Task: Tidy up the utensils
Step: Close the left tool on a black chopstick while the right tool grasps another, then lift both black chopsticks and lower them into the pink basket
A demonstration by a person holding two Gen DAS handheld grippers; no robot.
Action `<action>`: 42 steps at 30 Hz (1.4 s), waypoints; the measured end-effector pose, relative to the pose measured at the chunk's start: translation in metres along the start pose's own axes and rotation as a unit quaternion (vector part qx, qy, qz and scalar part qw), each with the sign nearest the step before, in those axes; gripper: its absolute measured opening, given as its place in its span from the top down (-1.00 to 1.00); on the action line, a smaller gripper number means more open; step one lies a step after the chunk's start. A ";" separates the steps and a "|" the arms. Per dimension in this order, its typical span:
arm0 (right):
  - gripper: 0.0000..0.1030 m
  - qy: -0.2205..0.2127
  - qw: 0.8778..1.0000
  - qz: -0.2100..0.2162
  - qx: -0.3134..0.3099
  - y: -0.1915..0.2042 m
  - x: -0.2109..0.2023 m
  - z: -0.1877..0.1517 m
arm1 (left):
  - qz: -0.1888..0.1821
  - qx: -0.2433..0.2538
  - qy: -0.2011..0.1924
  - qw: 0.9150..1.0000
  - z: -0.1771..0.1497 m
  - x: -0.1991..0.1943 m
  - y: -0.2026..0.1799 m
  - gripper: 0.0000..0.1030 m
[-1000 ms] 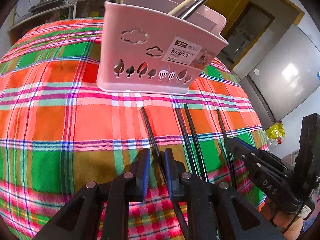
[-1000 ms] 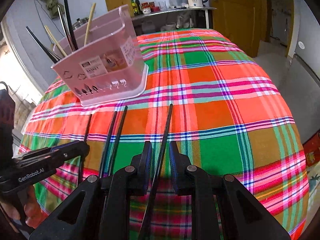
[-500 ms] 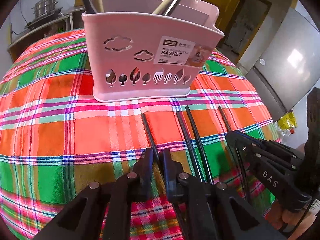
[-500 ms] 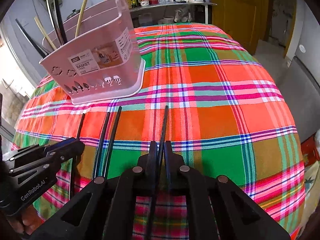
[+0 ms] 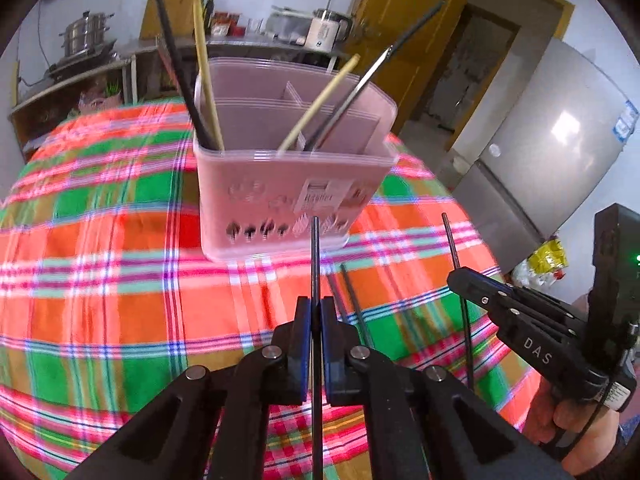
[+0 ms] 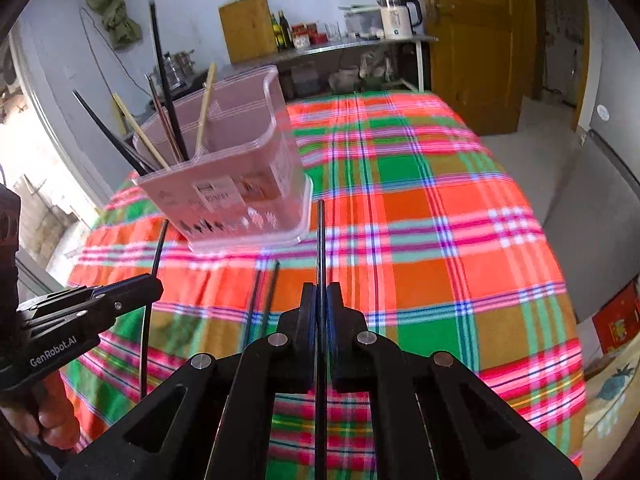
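Pink basket (image 5: pixel 288 200) ahead | two black chopsticks (image 5: pixel 352 300) on plaid tablecloth (image 5: pixel 120 280)

Basket (image 5: pixel 288 184) on the tablecloth (image 5: pixel 100 280), two chopsticks (image 5: pixel 352 300) lying before it

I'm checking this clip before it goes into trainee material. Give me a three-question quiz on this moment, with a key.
1. True or false: the left gripper is shut on a black chopstick.
2. How many black chopsticks lie loose on the tablecloth between the two grippers? A) none B) two C) five
3. Fill in: the right gripper is shut on a black ____.

Key: 1 true; 2 B, the loose pair; 3 chopstick, which points past the pink basket.
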State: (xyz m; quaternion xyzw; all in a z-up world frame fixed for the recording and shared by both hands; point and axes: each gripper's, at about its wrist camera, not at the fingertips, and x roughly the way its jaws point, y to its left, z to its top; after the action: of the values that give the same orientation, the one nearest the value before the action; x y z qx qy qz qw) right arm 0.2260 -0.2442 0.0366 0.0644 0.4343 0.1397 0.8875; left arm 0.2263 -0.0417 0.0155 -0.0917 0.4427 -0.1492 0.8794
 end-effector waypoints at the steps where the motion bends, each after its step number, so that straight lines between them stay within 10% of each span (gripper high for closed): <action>1: 0.91 -0.007 1.000 0.004 0.000 0.001 -0.005 0.003 | -0.003 0.002 -0.006 1.000 0.004 -0.005 -0.003 0.91; 18: 0.91 -0.085 0.996 0.016 -0.024 0.020 -0.073 0.036 | -0.009 0.039 -0.078 0.996 0.037 -0.076 -0.019 0.91; 42: 0.91 -0.094 0.994 -0.007 -0.057 0.039 -0.118 0.003 | -0.019 0.044 -0.063 0.997 0.001 -0.116 -0.010 0.91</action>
State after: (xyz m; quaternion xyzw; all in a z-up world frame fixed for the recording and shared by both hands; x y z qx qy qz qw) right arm 0.1519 -0.2428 0.1358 0.0232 0.3409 0.1510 0.9276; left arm 0.1599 -0.0110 0.1066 -0.0703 0.3771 -0.1792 0.9059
